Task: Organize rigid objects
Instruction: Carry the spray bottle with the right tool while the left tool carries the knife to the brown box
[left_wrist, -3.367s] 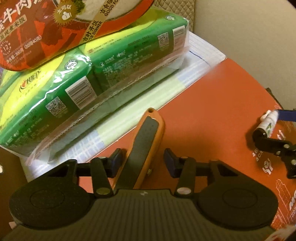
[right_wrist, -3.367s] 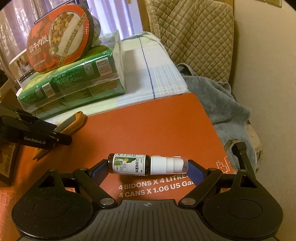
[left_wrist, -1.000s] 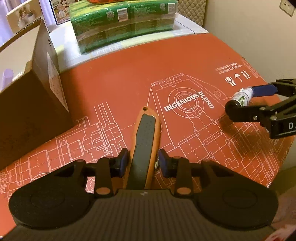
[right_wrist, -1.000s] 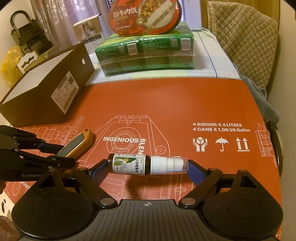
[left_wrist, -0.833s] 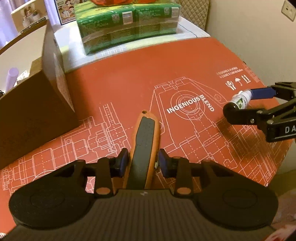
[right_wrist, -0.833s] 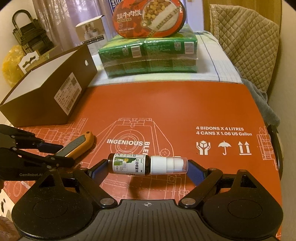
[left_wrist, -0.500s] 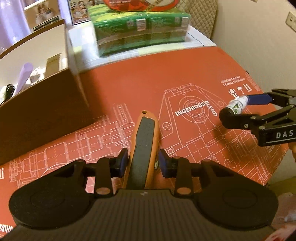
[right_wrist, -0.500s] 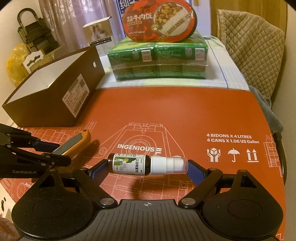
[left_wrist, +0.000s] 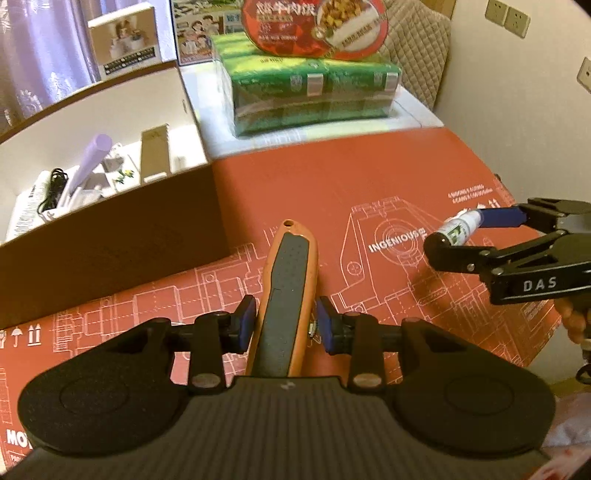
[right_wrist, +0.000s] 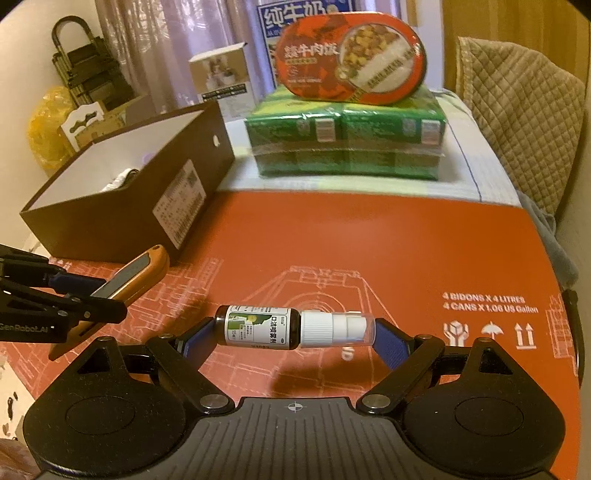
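Utility knife (left_wrist: 286, 291) is riding lengthwise, pinched in the left gripper (left_wrist: 285, 325), while the right gripper (right_wrist: 295, 336) is clamping the spray bottle (right_wrist: 291, 326) end to end, both seemingly heading for the open box (left_wrist: 110, 254).

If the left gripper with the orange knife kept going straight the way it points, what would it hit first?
Probably the red printed board, with the utility knife tip landing first; the brown box sits just left of that line. Depth is unclear.

knife (left_wrist: 291, 280): matt rubbery grip | bottle (right_wrist: 258, 326): glossy | box (right_wrist: 122, 218): matt cardboard
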